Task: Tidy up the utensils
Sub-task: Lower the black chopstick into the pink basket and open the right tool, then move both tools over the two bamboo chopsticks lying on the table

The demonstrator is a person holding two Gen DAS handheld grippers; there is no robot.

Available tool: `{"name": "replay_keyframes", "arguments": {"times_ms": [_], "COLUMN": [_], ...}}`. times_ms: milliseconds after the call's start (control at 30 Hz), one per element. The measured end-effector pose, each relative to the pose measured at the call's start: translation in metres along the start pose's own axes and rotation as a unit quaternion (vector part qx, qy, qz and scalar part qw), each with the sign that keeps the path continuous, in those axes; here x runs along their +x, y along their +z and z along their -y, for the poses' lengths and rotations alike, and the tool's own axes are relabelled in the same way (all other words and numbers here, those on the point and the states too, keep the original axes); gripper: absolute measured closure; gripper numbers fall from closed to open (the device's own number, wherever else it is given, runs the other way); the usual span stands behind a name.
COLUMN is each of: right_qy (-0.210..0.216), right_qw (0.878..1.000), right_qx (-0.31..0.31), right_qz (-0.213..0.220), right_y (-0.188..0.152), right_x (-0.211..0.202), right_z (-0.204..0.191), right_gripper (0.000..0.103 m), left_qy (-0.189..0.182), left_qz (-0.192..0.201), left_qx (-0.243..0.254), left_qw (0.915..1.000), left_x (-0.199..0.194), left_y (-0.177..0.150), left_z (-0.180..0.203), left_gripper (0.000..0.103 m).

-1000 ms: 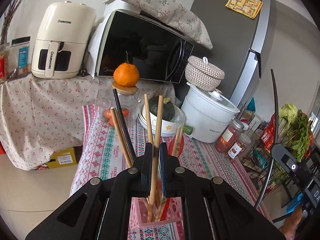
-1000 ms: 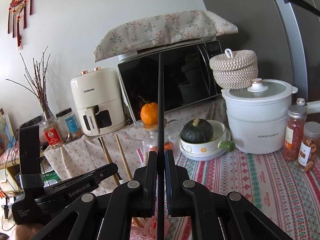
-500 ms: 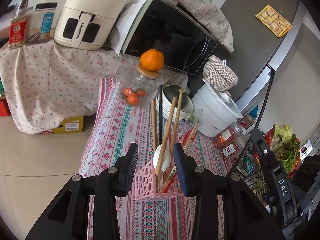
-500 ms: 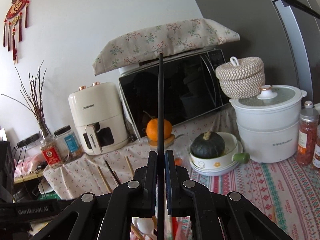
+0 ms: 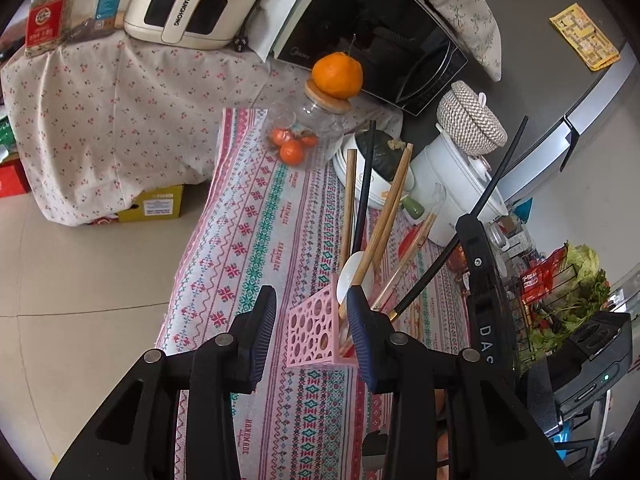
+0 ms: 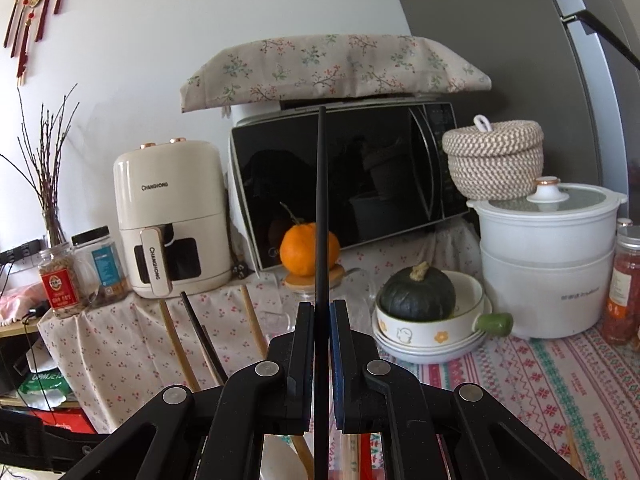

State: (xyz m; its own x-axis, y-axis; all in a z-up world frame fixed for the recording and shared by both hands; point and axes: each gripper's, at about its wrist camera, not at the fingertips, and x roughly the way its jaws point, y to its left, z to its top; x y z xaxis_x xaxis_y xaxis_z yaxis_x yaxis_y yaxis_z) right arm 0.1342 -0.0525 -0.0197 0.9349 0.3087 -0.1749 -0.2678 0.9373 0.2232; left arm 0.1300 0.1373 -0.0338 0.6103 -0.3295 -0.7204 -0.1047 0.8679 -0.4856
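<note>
A: What is seen from the left wrist, left to right?

B: A cream air fryer (image 5: 188, 0) is set on a floral cloth at the far left, then a black microwave (image 5: 376, 32). A glass jar (image 5: 308, 132) of small oranges is stood on the patterned tablecloth (image 5: 256, 248), and a mandarin (image 5: 337, 75) is perched on its lid. The left gripper (image 5: 311, 326) is held spread, with nothing pinched; the pink perforated utensil holder (image 5: 316, 334) is seen between its fingers. Wooden chopsticks (image 5: 348, 208), a black one and a white spoon (image 5: 354, 276) are stood in it.

A: And further right?

B: A black chopstick (image 5: 472, 224) is carried at a slant by the right gripper, its lower tip just beside the holder.

A: How is that gripper shown by its own camera?

B: The right gripper (image 6: 321, 320) is pressed together on the black chopstick, which is held upright in front of the microwave. To the right, a green squash (image 6: 418, 296) is sat in a bowl (image 6: 432, 332), beside a white pot (image 6: 548, 272).
</note>
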Motion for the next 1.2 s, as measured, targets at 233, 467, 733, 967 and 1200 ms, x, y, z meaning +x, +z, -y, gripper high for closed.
{"name": "replay_keyframes", "arguments": {"times_ms": [233,467,733,967,1200], "right_qy": [0.001,0.012,0.012,0.009,-0.032], "right_qw": [1.0,0.998,0.987,0.953,0.941], "right_qx": [-0.009,-0.011,-0.015,-0.037,0.029], "right_qz": [-0.014,-0.059,-0.161,-0.3,-0.335], "right_y": [-0.024,-0.022,-0.007,-0.006,-0.011], "right_x": [-0.002,-0.014,-0.036,-0.05,-0.065], "right_z": [0.001,0.011,0.034,0.057,0.132], "right_gripper": [0.095,0.095,0.063,0.056,0.051], "left_qy": [-0.001,-0.004,0.019,0.069,0.058], "left_qz": [0.002,0.003,-0.009,-0.022,-0.042], "left_qx": [0.0,0.005,0.033,0.08,0.121], "left_qw": [1.0,1.0,0.9992,0.9941,0.99], "left_x": [0.0,-0.002,0.004,0.009,0.016], "left_y": [0.0,0.001,-0.007,-0.022,-0.046], "left_z": [0.001,0.002,0.014,0.031,0.064], "left_gripper": [0.064,0.064,0.064,0.064,0.063]}}
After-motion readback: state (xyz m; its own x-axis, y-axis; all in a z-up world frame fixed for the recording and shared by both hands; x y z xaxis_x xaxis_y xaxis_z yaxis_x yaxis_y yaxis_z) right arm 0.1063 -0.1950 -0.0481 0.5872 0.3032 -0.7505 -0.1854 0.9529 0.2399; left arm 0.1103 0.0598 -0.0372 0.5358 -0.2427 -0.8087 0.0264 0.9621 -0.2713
